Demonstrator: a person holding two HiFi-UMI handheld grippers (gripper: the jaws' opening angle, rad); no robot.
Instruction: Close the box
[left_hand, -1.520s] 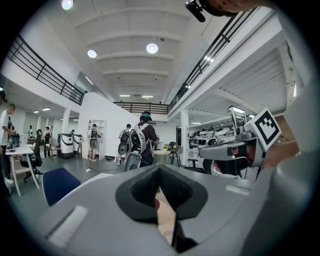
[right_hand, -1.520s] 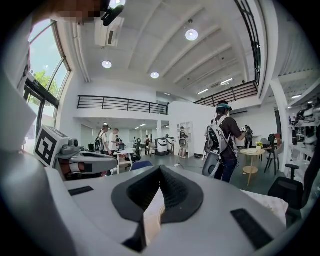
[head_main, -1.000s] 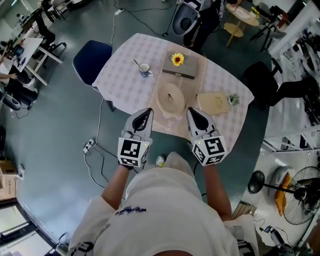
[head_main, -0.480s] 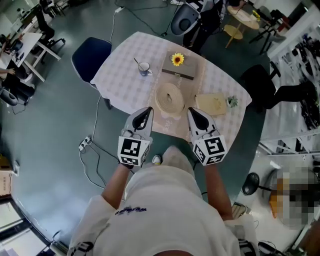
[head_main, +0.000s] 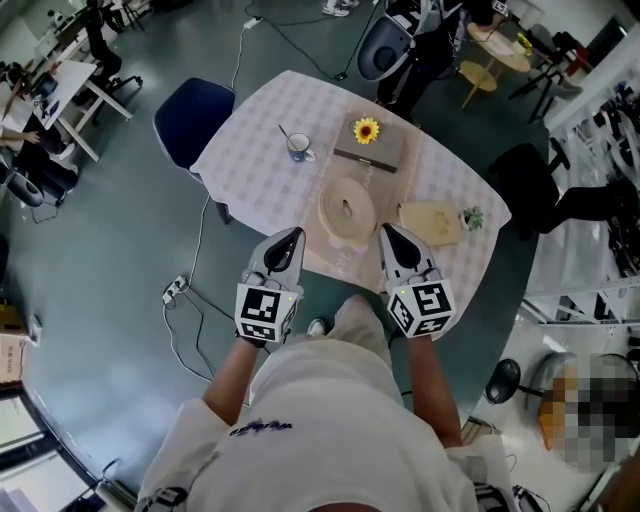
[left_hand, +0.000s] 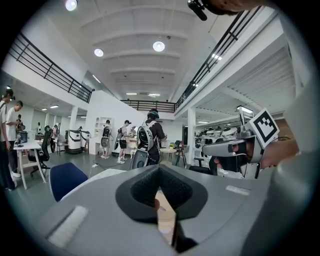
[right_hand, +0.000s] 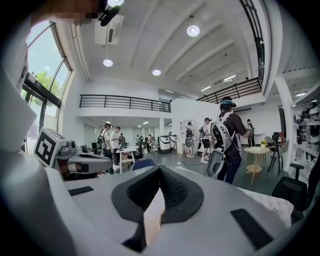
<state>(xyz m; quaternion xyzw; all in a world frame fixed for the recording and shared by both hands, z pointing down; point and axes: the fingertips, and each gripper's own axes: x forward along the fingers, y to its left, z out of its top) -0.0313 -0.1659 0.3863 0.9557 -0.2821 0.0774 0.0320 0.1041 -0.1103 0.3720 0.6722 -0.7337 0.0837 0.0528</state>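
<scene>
The flat brown box (head_main: 368, 147) lies at the far side of the checked table (head_main: 250, 150), with a sunflower (head_main: 366, 129) on top. Its lid looks down, but it is too small to be sure. That fits a lid already lowered as well as one never raised. Nearer you sits a round beige container (head_main: 347, 207). Your left gripper (head_main: 291, 237) and right gripper (head_main: 389, 233) hover by the near edge, jaws pressed together on nothing. Should the lid need seating, press its middle flat and slowly. No writing is legible; only the square markers (head_main: 262, 302) show.
</scene>
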